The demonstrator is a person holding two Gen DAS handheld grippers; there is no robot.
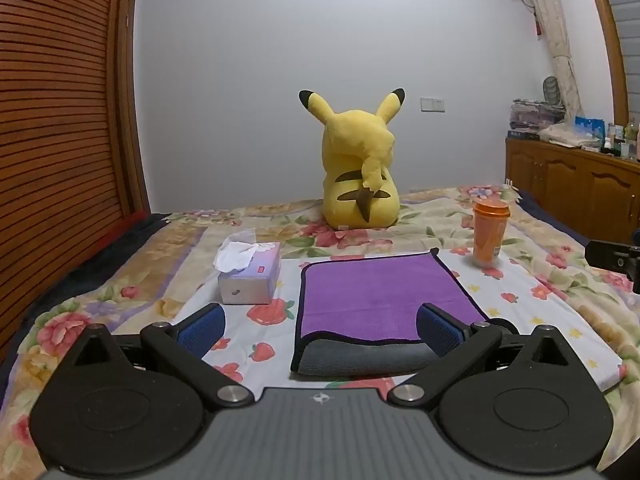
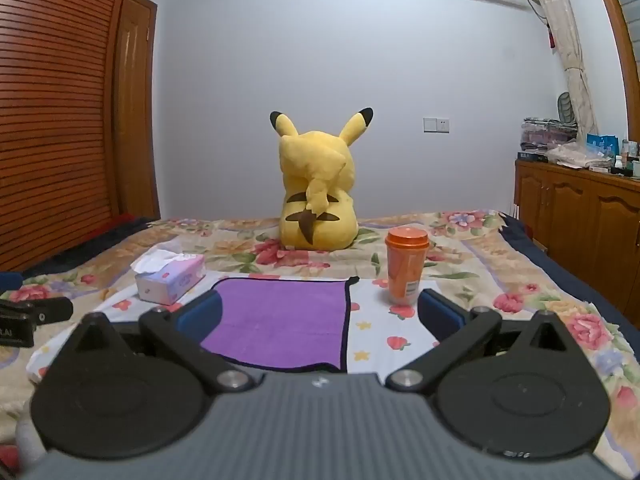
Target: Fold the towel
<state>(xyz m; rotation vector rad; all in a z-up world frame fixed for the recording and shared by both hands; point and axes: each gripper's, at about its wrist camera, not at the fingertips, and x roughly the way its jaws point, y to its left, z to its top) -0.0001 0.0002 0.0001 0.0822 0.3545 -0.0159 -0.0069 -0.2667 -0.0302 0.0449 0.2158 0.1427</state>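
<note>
A purple towel [image 1: 376, 296] with a dark border lies flat on the flowered bedspread, folded over so its grey underside [image 1: 360, 358] shows along the near edge. My left gripper [image 1: 320, 330] is open and empty, held just before the towel's near left part. The towel also shows in the right wrist view [image 2: 276, 320]. My right gripper [image 2: 320, 316] is open and empty, over the towel's near right corner. Part of the right gripper's body shows at the right edge of the left wrist view [image 1: 616, 258].
A tissue box [image 1: 250, 276] stands left of the towel. An orange lidded cup [image 1: 490, 234] stands to its right, close to my right finger [image 2: 440, 316]. A yellow plush toy [image 1: 360, 172] sits behind. A wooden cabinet [image 2: 580, 216] lines the right wall.
</note>
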